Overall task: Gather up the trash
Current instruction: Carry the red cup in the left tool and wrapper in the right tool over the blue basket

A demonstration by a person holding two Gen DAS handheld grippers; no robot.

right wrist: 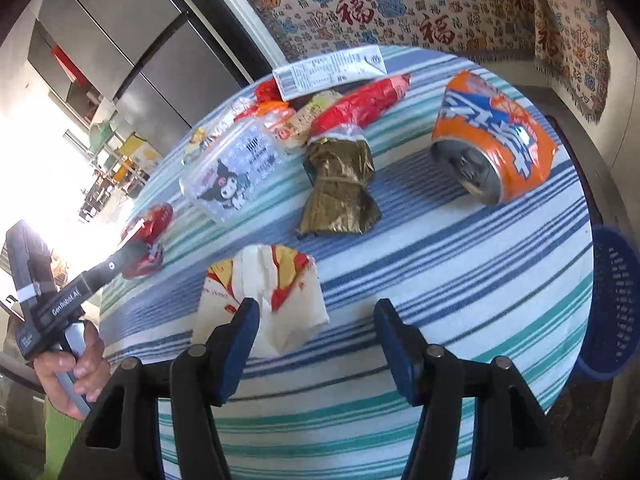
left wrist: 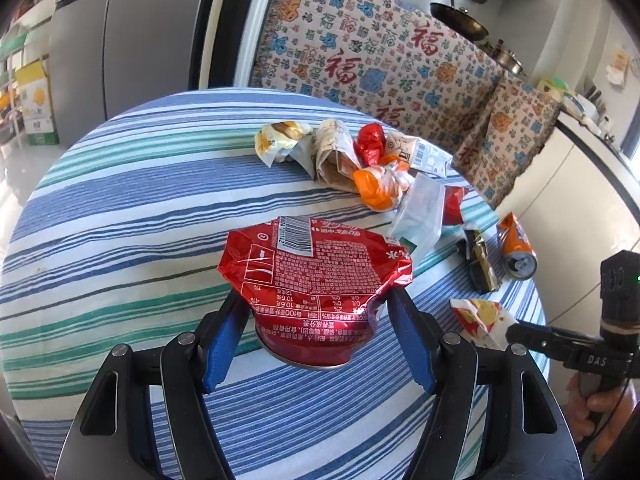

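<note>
The left gripper (left wrist: 316, 312) was clamped on a crushed red can (left wrist: 314, 280), its blue pads pressed to both sides and the can raised above the striped tablecloth (left wrist: 120, 208) of a round table. The right gripper (right wrist: 316, 320) hung with jaws apart and empty, one finger (right wrist: 236, 344) overlapping a crumpled white, red and yellow wrapper (right wrist: 264, 300) that lay on the cloth. More trash lay beyond: a crushed orange can (right wrist: 496, 148) on its side, a brownish-green leaf bundle (right wrist: 340, 192), a clear plastic box (right wrist: 236, 176) and a long red wrapper (right wrist: 360, 104), with a blue basket (right wrist: 616, 304) beside the table's edge.
</note>
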